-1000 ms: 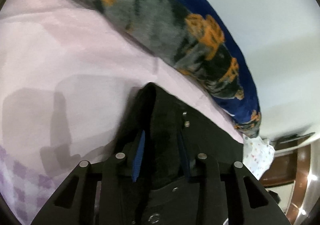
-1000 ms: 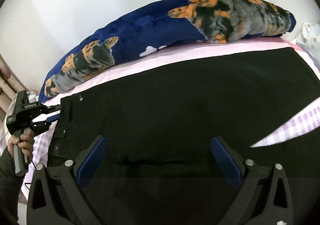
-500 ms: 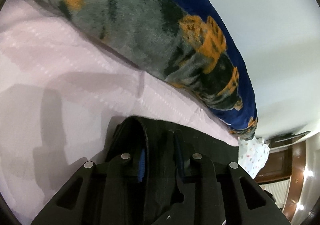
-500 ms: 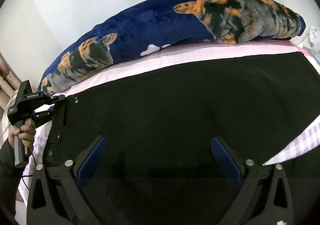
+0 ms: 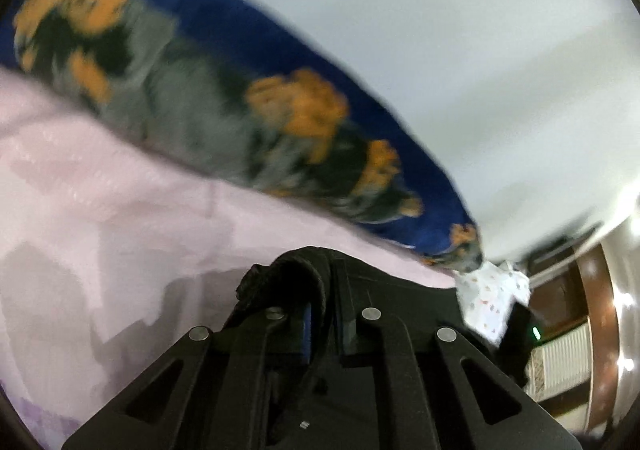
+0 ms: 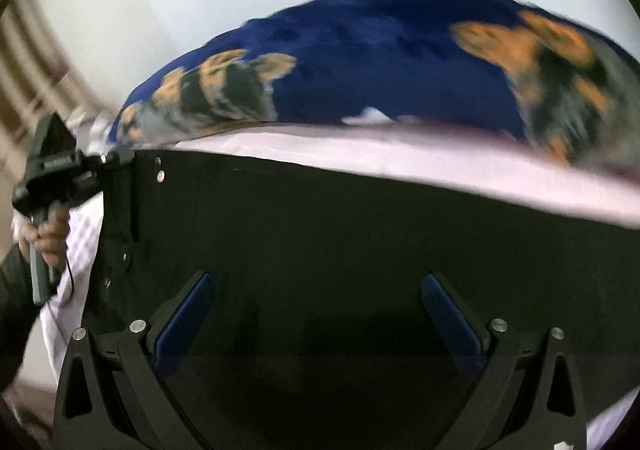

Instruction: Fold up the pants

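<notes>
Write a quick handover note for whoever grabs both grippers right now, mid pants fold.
Left gripper: shut on the waistband corner of the black pants, bunched between its pads.
Right gripper: open and empty, over the middle of the pants.
Pants lie flat on the pink sheet, alongside the blue blanket.
Done: the waistband grip only.
Left: every fold; the right gripper probably needs its own hold first.

Black pants (image 6: 340, 242) flat on bed
</notes>
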`<state>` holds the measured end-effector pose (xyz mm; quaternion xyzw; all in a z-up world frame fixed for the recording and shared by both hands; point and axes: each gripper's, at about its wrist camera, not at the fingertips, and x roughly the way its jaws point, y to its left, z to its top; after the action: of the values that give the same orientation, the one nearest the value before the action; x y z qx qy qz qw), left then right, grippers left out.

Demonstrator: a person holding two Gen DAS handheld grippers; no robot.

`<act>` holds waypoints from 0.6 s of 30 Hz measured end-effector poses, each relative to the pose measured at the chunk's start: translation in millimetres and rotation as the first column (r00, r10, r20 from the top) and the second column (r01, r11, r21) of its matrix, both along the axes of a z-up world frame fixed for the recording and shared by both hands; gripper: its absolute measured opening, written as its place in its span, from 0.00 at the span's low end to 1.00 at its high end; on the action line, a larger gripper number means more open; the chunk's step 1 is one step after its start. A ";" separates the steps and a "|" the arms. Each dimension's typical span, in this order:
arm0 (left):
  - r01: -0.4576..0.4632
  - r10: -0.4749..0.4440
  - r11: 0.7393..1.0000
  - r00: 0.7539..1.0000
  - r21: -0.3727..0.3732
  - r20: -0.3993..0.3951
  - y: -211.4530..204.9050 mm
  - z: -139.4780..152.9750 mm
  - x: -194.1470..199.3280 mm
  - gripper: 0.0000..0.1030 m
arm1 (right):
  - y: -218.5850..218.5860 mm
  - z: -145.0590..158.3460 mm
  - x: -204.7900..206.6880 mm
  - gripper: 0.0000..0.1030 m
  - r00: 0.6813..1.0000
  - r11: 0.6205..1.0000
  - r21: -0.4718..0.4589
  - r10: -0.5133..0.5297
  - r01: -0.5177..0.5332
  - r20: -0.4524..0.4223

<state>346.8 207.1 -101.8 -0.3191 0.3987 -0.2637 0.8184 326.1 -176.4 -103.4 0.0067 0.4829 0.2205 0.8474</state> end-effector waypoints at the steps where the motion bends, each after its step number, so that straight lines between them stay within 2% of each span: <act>1: 0.006 -0.006 1.000 1.000 0.001 0.030 -1.2 5.9 -5.7 0.08 | 1.4 2.9 7.7 0.99 0.999 0.999 -0.007 0.041 -0.041 0.001; 3: 0.021 -0.021 1.000 0.997 0.010 0.078 -3.5 17.1 -17.5 0.07 | 7.8 8.9 26.4 0.99 0.990 0.989 -0.029 0.144 -0.144 0.005; 8: 0.045 -0.050 0.998 0.988 0.037 0.147 -11.9 31.3 -33.5 0.07 | 18.0 7.2 65.6 0.99 0.954 0.952 -0.067 0.294 -0.298 -0.060; 11: 0.060 -0.066 0.997 0.982 0.041 0.176 -14.9 36.1 -40.7 0.07 | 21.2 2.8 83.8 0.98 0.924 0.924 -0.067 0.368 -0.376 -0.104; 12: 0.061 -0.068 0.997 0.981 0.045 0.183 -20.4 37.9 -41.8 0.07 | 23.6 -0.2 89.0 0.97 0.905 0.908 -0.062 0.404 -0.414 -0.135; 15: 0.067 -0.076 0.996 0.977 0.051 0.202 -19.8 38.4 -45.2 0.07 | 24.9 -10.9 102.9 0.86 0.856 0.865 -0.072 0.473 -0.496 -0.210; 18: 0.066 -0.076 0.996 0.976 0.056 0.203 -16.4 38.1 -47.2 0.07 | 25.4 -22.9 113.4 0.73 0.820 0.834 -0.086 0.507 -0.544 -0.267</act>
<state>299.5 190.7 -63.7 -0.2557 0.3299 -0.3144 0.8526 439.6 -151.0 -126.3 -0.1686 0.5777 0.4049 0.6884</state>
